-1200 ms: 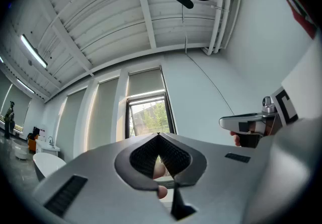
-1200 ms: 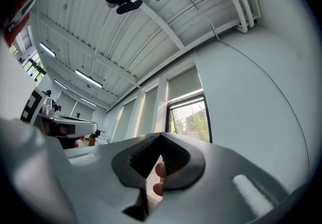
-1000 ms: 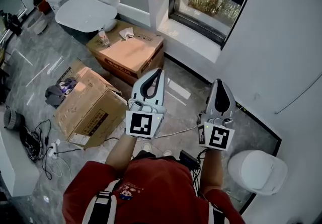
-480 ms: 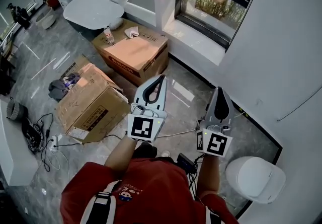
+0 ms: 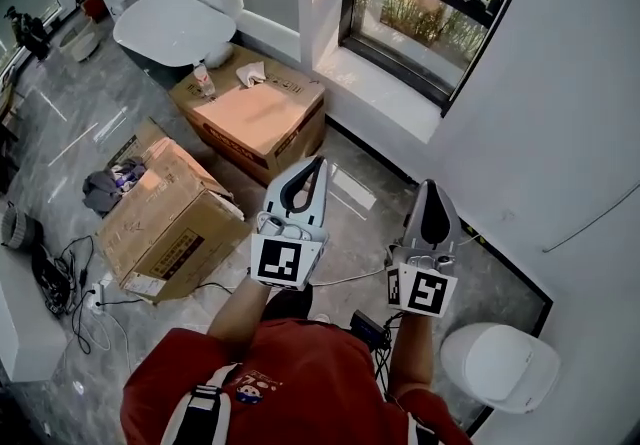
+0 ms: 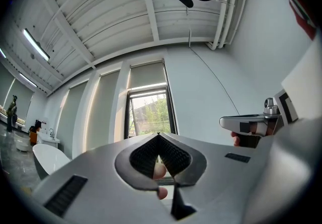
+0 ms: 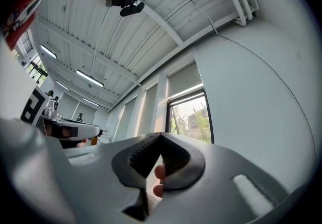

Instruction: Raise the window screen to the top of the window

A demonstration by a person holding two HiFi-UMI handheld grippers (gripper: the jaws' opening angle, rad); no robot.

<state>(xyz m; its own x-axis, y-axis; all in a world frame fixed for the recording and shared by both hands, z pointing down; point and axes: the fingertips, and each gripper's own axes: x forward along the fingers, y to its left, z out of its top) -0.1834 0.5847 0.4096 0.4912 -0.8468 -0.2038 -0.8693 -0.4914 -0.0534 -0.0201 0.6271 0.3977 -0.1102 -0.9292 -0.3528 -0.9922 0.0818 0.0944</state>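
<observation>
Near the window (image 5: 425,18), cardboard box (image 5: 255,113) print is illegible.

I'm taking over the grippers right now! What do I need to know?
Left gripper: shut, empty, held in the air and pointing toward the window.
Right gripper: shut, empty, beside it.
Grey screen: covers only the top part of the window; neither gripper touches it.
Done: nothing that shows.
Left: step up to the window, probably take the screen's lower edge, and raise it to the top.
</observation>
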